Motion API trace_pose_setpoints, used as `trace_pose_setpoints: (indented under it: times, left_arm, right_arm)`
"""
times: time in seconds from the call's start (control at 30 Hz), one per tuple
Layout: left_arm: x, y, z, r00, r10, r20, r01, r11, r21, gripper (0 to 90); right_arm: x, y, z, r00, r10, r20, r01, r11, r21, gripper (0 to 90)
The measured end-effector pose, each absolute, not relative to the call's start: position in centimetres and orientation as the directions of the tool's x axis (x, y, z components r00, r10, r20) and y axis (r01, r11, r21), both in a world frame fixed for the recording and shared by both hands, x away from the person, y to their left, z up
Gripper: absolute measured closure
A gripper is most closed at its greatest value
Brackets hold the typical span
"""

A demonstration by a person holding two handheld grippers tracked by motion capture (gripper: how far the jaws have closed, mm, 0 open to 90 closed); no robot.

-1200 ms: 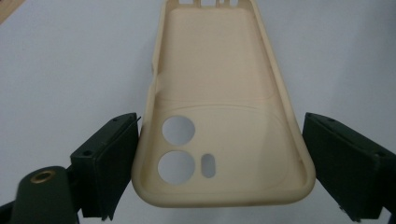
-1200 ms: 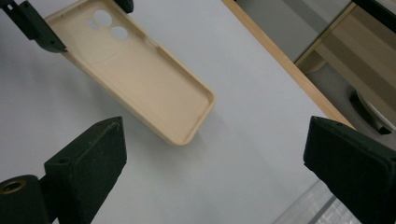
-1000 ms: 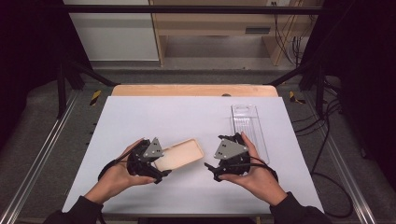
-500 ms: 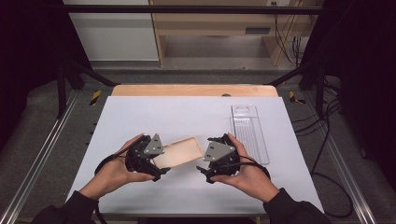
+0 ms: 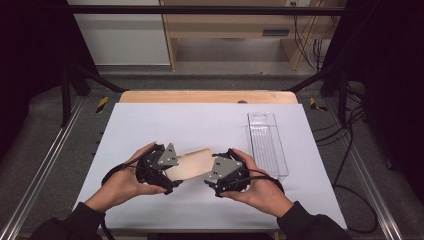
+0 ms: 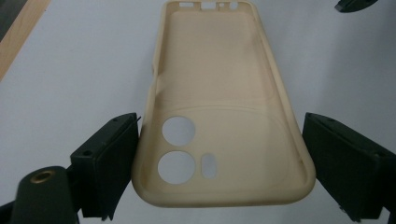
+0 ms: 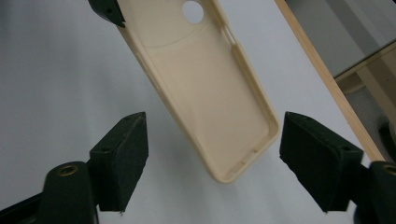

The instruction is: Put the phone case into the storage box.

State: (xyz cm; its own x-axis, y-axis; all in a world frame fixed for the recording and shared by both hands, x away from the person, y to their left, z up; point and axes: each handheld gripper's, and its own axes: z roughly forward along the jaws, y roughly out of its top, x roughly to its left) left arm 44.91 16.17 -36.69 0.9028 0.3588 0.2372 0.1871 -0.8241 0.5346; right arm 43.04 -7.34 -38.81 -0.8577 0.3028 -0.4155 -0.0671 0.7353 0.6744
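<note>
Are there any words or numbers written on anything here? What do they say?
No words or numbers can be read anywhere.
Beige phone case: plain, only round camera holes and cutouts, no print.
Clear plastic tray: no label visible.
White table cover: blank.
Left gripper and right gripper: black jaws bear no markings.

A beige phone case [image 6: 219, 116] lies inner side up between black jaws.

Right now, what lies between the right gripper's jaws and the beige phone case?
Nothing but bare white table: in the right gripper view the open right gripper straddles the phone case end without touching.
</note>
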Motion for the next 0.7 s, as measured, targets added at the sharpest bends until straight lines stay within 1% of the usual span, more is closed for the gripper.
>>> trace_pose_setpoints:
  times: [0.17, 0.2, 0.23, 0.27, 0.3, 0.33, 0.37, 0.47, 0.5, 0.53, 0.57, 0.6, 0.63, 0.7]
  left_arm:
    - [44.8, 16.0, -36.8, 0.905, 0.353, 0.237, 0.183, -0.828, 0.531, 12.4]
    - [44.8, 15.9, -36.8, 0.906, 0.351, 0.236, 0.183, -0.829, 0.528, 12.4]
    - [44.7, 15.9, -36.8, 0.907, 0.349, 0.238, 0.181, -0.830, 0.527, 12.4]
    - [44.7, 15.8, -36.9, 0.908, 0.343, 0.239, 0.176, -0.833, 0.525, 12.4]
    - [44.6, 15.8, -36.9, 0.911, 0.337, 0.239, 0.172, -0.835, 0.522, 12.4]
    - [44.6, 15.8, -36.9, 0.911, 0.337, 0.239, 0.172, -0.835, 0.522, 12.4]
    - [44.6, 15.7, -36.9, 0.911, 0.336, 0.238, 0.172, -0.836, 0.521, 12.4]
    - [44.6, 15.7, -36.9, 0.913, 0.333, 0.237, 0.170, -0.836, 0.521, 12.4]
    - [44.6, 15.7, -36.9, 0.913, 0.333, 0.237, 0.170, -0.836, 0.521, 12.4]
    - [44.5, 15.7, -36.9, 0.913, 0.332, 0.236, 0.169, -0.836, 0.522, 12.4]
    - [44.5, 15.7, -36.9, 0.913, 0.332, 0.236, 0.169, -0.836, 0.522, 12.4]
    - [44.5, 15.7, -36.9, 0.914, 0.330, 0.236, 0.167, -0.836, 0.522, 12.4]
    - [44.5, 15.7, -36.9, 0.914, 0.330, 0.236, 0.167, -0.836, 0.522, 12.4]
    - [44.4, 15.6, -36.9, 0.916, 0.323, 0.236, 0.162, -0.839, 0.519, 12.4]
  right_arm:
    - [42.8, -6.7, -39.1, -0.864, 0.273, -0.424, -0.092, 0.742, 0.665, 34.2]
    - [42.8, -6.7, -39.1, -0.864, 0.273, -0.424, -0.092, 0.742, 0.665, 34.2]
    - [42.8, -6.5, -39.1, -0.864, 0.265, -0.427, -0.097, 0.746, 0.659, 36.0]
    - [42.7, -6.4, -39.2, -0.866, 0.255, -0.431, -0.106, 0.748, 0.656, 38.0]
    - [42.6, -6.1, -39.4, -0.871, 0.235, -0.432, -0.123, 0.747, 0.654, 41.9]
    - [42.5, -6.0, -39.4, -0.871, 0.223, -0.437, -0.132, 0.752, 0.646, 41.9]
    - [42.4, -5.8, -39.5, -0.874, 0.214, -0.437, -0.134, 0.756, 0.640, 45.9]
    - [42.2, -5.4, -39.8, -0.879, 0.185, -0.439, -0.152, 0.764, 0.627, 50.6]
    - [42.2, -5.4, -39.8, -0.879, 0.185, -0.439, -0.152, 0.764, 0.627, 50.6]
    - [42.1, -5.2, -39.9, -0.883, 0.166, -0.439, -0.162, 0.771, 0.616, 53.7]
    - [42.1, -5.2, -39.9, -0.883, 0.166, -0.439, -0.162, 0.771, 0.616, 53.7]
    - [42.1, -5.0, -40.1, -0.883, 0.152, -0.444, -0.174, 0.773, 0.610, 56.5]
    - [42.1, -5.0, -40.1, -0.883, 0.152, -0.444, -0.174, 0.773, 0.610, 56.5]
    - [42.0, -4.6, -40.2, -0.888, 0.133, -0.440, -0.184, 0.775, 0.605, 60.0]
